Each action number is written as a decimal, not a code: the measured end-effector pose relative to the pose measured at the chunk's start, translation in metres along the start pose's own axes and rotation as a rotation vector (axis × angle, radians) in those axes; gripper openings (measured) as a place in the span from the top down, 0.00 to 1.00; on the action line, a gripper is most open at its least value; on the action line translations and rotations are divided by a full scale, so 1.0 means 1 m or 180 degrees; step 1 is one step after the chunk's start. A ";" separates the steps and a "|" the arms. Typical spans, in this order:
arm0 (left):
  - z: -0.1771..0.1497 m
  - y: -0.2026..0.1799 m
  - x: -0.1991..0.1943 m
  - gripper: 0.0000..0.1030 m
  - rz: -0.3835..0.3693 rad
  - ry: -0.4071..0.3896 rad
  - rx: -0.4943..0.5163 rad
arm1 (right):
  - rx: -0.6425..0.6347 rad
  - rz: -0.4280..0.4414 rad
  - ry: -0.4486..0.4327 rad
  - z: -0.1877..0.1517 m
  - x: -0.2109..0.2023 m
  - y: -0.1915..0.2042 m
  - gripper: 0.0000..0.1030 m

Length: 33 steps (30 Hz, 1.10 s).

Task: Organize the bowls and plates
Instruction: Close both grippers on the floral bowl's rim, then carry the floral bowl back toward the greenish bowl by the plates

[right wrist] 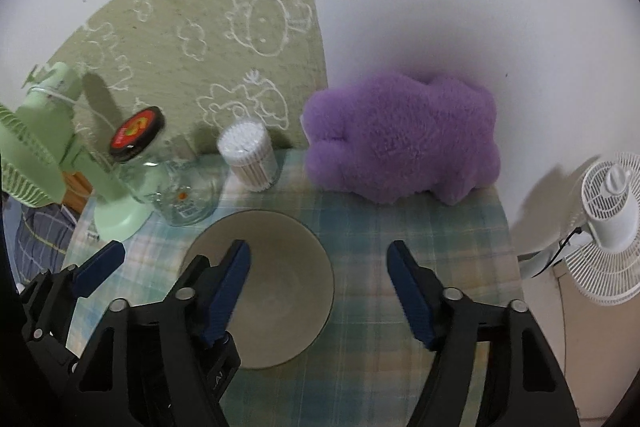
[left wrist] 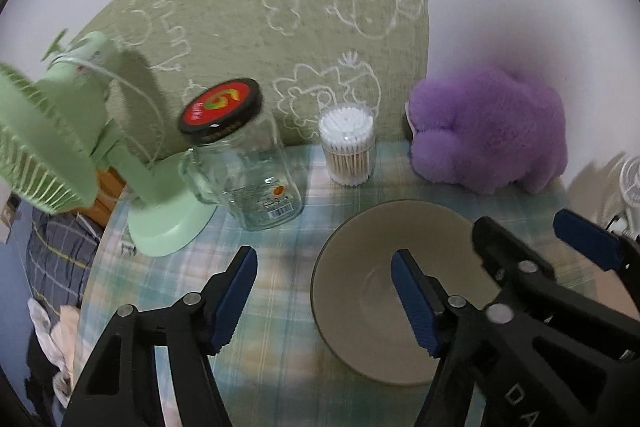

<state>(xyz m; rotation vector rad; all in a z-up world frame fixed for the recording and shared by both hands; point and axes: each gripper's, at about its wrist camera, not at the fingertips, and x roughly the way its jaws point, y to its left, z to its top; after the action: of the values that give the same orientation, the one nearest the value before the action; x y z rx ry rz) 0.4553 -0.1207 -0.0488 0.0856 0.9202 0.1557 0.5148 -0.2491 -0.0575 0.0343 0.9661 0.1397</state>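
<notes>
one bowl [right wrist: 276,291] sits on the plaid desk [right wrist: 400,227] between my grippers | left gripper [left wrist: 324,297] wide, empty | right gripper [right wrist: 318,293] wide, empty | risk: a finger clips the rim and skids it toward the one jar [left wrist: 248,167] | no plates seen

1. left gripper [left wrist: 324,293]: jaws spread wide, nothing held between the blue pads, tilted downward.
2. right gripper [right wrist: 318,289]: jaws spread wide, nothing held, positioned just beside the left gripper, tilted downward.
</notes>
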 end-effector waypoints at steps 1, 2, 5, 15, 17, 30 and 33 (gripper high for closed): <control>0.001 -0.002 0.007 0.35 0.0018 0.0018 0.0040 | 0.0004 -0.0024 0.0009 0.000 0.005 -0.001 0.38; 0.001 -0.003 0.013 0.37 0.0032 0.0046 0.0056 | 0.0008 -0.0034 0.0024 0.000 0.010 -0.001 0.40; -0.001 -0.002 0.028 0.45 -0.0025 0.0161 0.0028 | 0.0018 -0.0015 0.0107 -0.001 0.027 -0.002 0.46; -0.012 0.000 0.051 0.73 -0.0161 0.0357 -0.0109 | 0.0020 0.0058 0.0260 -0.006 0.056 0.001 0.65; -0.013 -0.001 0.052 0.76 -0.0106 0.0351 -0.0096 | 0.0022 0.0048 0.0273 -0.007 0.058 0.001 0.75; -0.016 -0.003 0.049 0.78 -0.0117 0.0363 -0.0009 | 0.0008 0.0039 0.0265 -0.009 0.058 0.002 0.79; -0.017 -0.002 0.049 0.78 -0.0144 0.0388 -0.0013 | 0.0006 0.0014 0.0263 -0.011 0.055 0.001 0.79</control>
<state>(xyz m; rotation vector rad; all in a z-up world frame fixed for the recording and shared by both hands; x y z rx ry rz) 0.4713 -0.1137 -0.0978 0.0518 1.0427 0.1219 0.5365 -0.2416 -0.1086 0.0325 1.0485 0.1451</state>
